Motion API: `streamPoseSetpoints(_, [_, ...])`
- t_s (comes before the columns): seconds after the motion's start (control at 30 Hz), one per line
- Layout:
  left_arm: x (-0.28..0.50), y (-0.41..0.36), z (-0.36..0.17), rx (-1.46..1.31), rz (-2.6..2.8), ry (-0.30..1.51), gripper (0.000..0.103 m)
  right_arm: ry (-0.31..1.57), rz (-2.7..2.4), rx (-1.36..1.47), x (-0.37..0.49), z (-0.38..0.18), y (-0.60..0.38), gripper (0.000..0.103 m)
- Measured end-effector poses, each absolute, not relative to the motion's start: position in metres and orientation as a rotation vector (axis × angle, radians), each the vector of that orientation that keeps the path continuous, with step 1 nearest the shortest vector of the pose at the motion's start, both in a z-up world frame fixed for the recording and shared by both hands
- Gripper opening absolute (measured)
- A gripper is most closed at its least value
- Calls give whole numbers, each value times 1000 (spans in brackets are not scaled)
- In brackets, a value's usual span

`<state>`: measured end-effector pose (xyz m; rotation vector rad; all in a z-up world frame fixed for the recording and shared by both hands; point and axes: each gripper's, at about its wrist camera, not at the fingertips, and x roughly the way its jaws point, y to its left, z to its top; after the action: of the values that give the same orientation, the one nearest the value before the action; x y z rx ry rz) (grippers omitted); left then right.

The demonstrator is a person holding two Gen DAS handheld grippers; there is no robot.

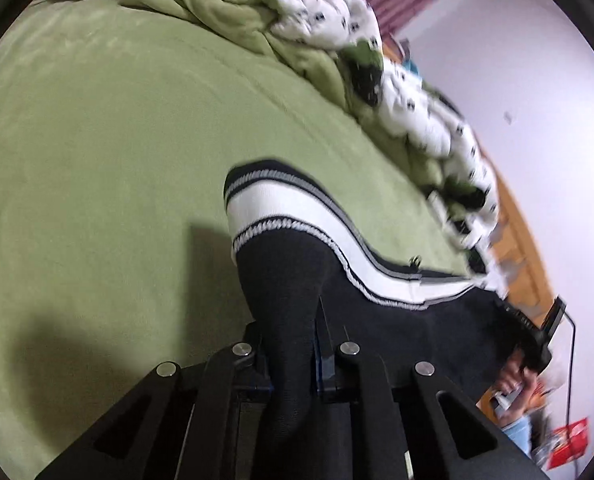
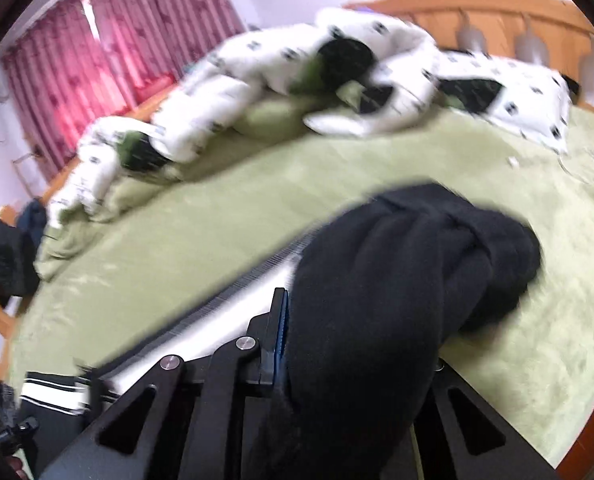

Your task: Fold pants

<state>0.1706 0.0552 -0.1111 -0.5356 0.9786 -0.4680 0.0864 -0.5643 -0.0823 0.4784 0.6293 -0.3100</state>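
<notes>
The pants are black knit with a broad white band and striped trim, and they lie on the green bed cover. My left gripper is shut on a bunched fold of the black fabric, which runs up between its fingers. In the right wrist view, a thick black bundle of the pants drapes over my right gripper, which is shut on it. Only that gripper's left finger shows; the other is hidden under the cloth. The white band trails off to the lower left.
A rumpled white quilt with black and green patches is heaped along the far side of the bed cover. A wooden headboard and red curtains stand behind it. A person's hand shows at the right of the left wrist view.
</notes>
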Motion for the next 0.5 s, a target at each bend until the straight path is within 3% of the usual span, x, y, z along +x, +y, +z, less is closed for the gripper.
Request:
streamPoseSetpoints(0.2, [177, 140, -78, -455, -269, 955, 12, 580, -108, 516, 104, -36, -505, 13])
streamPoseSetpoints(0.27, [178, 171, -85, -384, -146, 987, 17, 595, -20, 504, 111, -37, -473, 14])
streamPoseSetpoints(0.33, [179, 187, -105, -308, -40, 1060, 32, 652, 55, 457, 123, -50, -439, 16])
streamPoseSetpoints(0.4, [173, 198, -123, -265, 52, 1102, 34, 743, 110, 428, 135, -77, -410, 21])
streamPoseSetpoints(0.47, [158, 204, -127, -229, 107, 1084, 42, 821, 80, 423, 139, -105, -399, 38])
streamPoseSetpoints(0.5, [154, 204, -127, -221, 104, 1082, 53, 853, 79, 445, 137, -118, -400, 39])
